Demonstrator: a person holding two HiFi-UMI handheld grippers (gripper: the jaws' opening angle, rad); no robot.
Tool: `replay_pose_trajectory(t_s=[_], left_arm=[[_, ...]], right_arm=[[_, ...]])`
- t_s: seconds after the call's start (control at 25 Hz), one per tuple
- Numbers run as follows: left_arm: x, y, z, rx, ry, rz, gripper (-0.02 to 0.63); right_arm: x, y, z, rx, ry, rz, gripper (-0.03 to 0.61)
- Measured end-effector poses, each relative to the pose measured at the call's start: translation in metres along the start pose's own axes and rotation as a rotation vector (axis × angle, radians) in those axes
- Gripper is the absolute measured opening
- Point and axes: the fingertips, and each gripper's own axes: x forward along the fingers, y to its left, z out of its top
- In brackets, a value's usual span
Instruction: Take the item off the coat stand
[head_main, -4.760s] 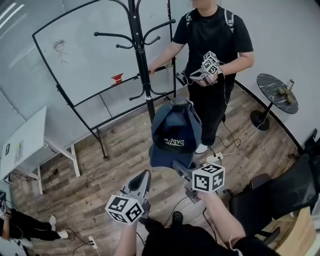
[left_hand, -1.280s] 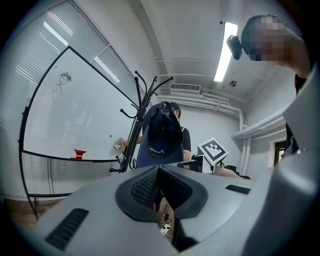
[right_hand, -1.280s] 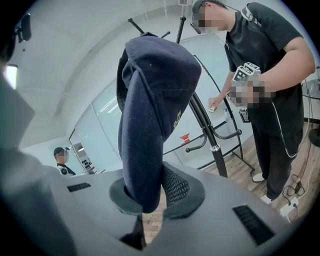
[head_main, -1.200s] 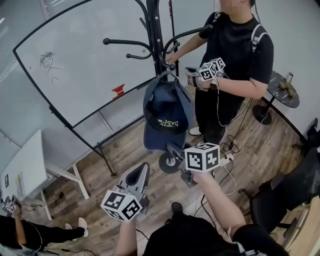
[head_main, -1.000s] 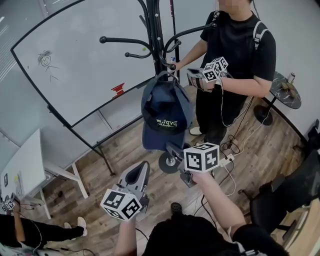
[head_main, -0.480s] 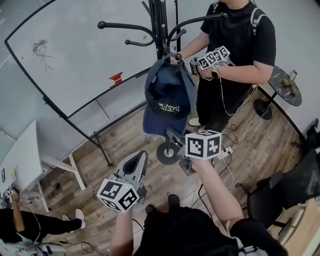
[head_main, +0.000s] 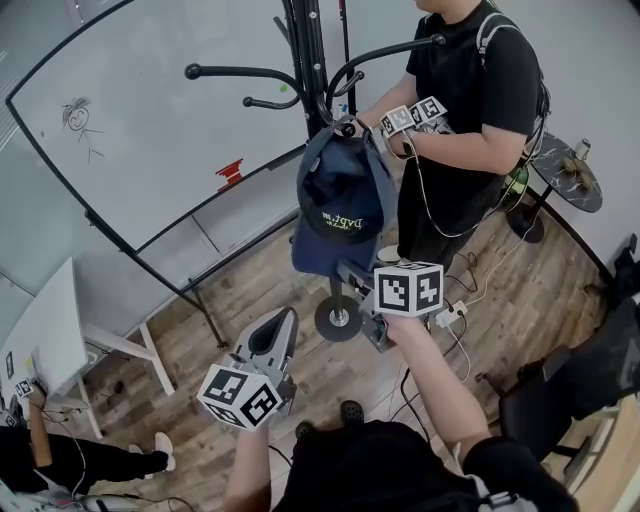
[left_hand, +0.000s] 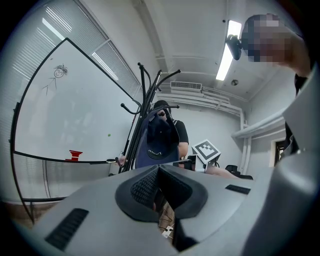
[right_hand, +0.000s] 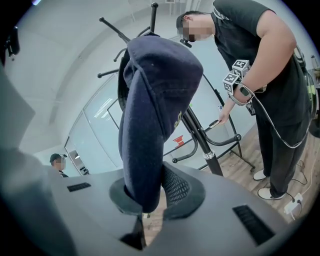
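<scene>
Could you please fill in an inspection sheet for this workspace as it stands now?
Surface: wooden plank floor; the work is done standing.
Job's things: navy blue fabric baseball cap hangs at a hook of the black metal coat stand.
Clutter: white table; round dark side table with small items on it.
Grippers: right gripper jaws shut on the cap's lower edge; left gripper jaws together, empty, held low.
Cables: white power strip with leads on the floor near the stand's base.
Surroundings: large whiteboard; person in a black T-shirt beside the stand; black chair.
</scene>
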Motion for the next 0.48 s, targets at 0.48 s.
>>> replay_pose_trajectory(t_s=[0.48], left_arm=[[0.005,0.003,0.005,0.009,-0.017,0.026,0.015]], right_arm=[[0.015,-0.021,0.001,0.022,0.058,-0.009,0.049]])
